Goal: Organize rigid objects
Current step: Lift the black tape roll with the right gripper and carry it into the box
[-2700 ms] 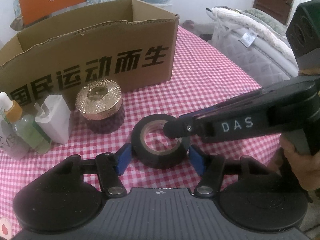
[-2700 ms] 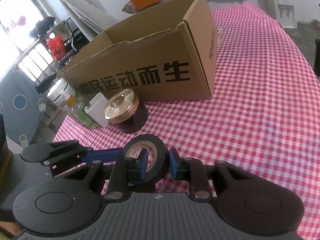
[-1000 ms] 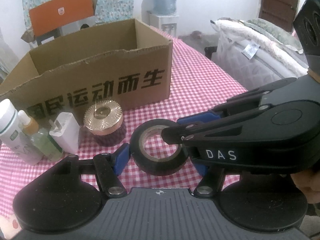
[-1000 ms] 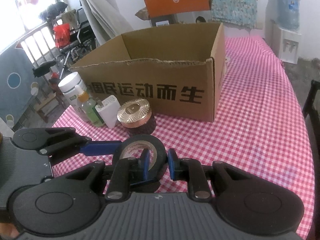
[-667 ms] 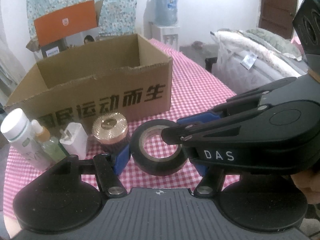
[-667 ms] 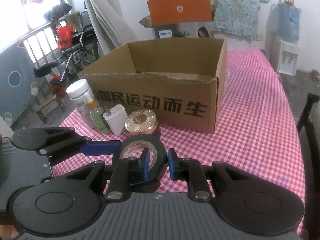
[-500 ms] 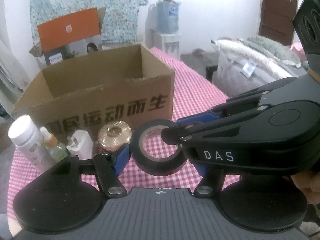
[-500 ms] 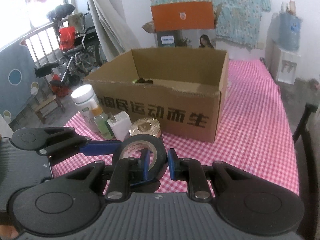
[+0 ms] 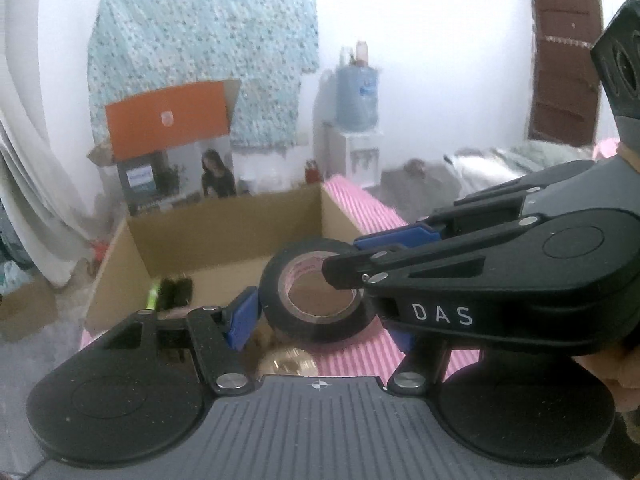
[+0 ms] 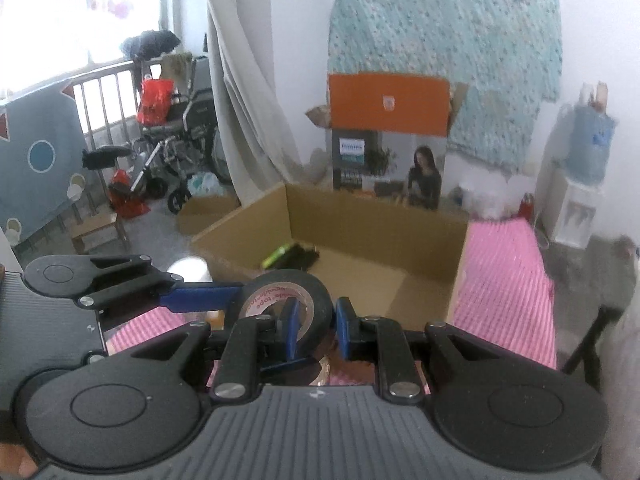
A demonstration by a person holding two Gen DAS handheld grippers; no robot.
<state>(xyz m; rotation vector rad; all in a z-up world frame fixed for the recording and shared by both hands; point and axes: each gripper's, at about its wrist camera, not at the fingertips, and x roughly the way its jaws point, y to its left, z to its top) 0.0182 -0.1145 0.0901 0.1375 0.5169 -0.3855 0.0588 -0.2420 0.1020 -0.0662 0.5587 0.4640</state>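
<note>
A black roll of tape (image 9: pixel 316 292) hangs in the air above the front edge of the open cardboard box (image 9: pixel 224 232). My left gripper (image 9: pixel 320 320) clasps the roll from both outer sides. My right gripper (image 10: pixel 314 330) pinches the roll's wall (image 10: pixel 288 288), one finger inside the core and one outside. The right gripper comes in from the right in the left wrist view (image 9: pixel 460 280). Inside the box lies a dark object with a green part (image 10: pixel 288 258).
A gold-lidded jar (image 9: pixel 286 362) shows just below the tape. The pink checked tablecloth (image 10: pixel 504 264) runs right of the box. An orange-flapped carton (image 10: pixel 388 140) stands behind the box. A wheelchair (image 10: pixel 168 168) and railing stand far left.
Both grippers have lifted the tape roll off the table and carried it up and forward. It now hangs over the box's front edge, and the bottles have dropped out of view.
</note>
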